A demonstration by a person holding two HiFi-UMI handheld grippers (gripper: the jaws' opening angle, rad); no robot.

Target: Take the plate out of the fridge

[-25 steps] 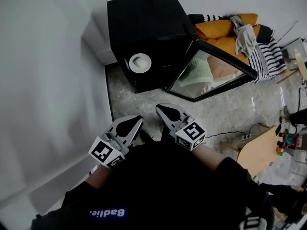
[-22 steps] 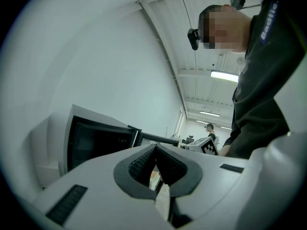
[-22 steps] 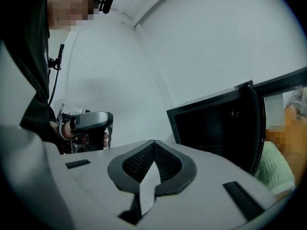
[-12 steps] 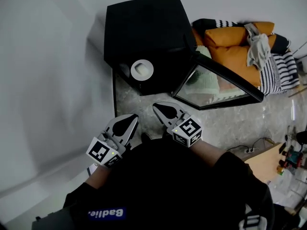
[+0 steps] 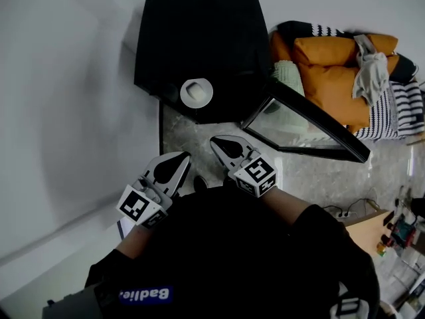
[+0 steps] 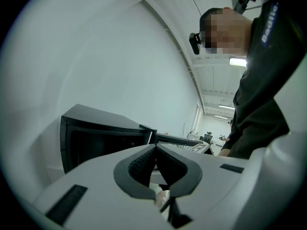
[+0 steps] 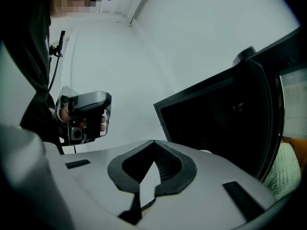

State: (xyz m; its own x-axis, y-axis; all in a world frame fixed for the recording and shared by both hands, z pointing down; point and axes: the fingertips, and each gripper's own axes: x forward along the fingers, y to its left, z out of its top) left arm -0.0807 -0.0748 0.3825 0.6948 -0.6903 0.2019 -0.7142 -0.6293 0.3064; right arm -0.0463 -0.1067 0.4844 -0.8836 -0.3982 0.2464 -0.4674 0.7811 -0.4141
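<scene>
A black fridge point(image 5: 199, 38) stands on the floor against the wall, with its glass door point(image 5: 305, 121) swung open to the right. A white plate point(image 5: 196, 92) with something pale on it sits inside at the front of the opening. My left gripper point(image 5: 183, 156) and right gripper point(image 5: 215, 140) are held side by side above the floor, short of the fridge. Both are shut with nothing between the jaws. In the left gripper view the fridge point(image 6: 96, 138) lies ahead beyond the shut gripper point(image 6: 154, 145). In the right gripper view the dark fridge opening point(image 7: 216, 123) lies beyond that gripper point(image 7: 153, 141).
A white wall point(image 5: 66, 111) runs along the left. A sofa with orange cushions point(image 5: 332, 65) and a striped blanket point(image 5: 405, 105) stands behind the open door. A cable and power strip point(image 5: 339, 212) lie on the marble floor point(image 5: 192, 131). A wooden table point(image 5: 362, 228) stands at the right.
The head view has swung, so the fridge sits more squarely ahead and the door further right. Both grippers stay shut and side by side, a little nearer to the fridge.
</scene>
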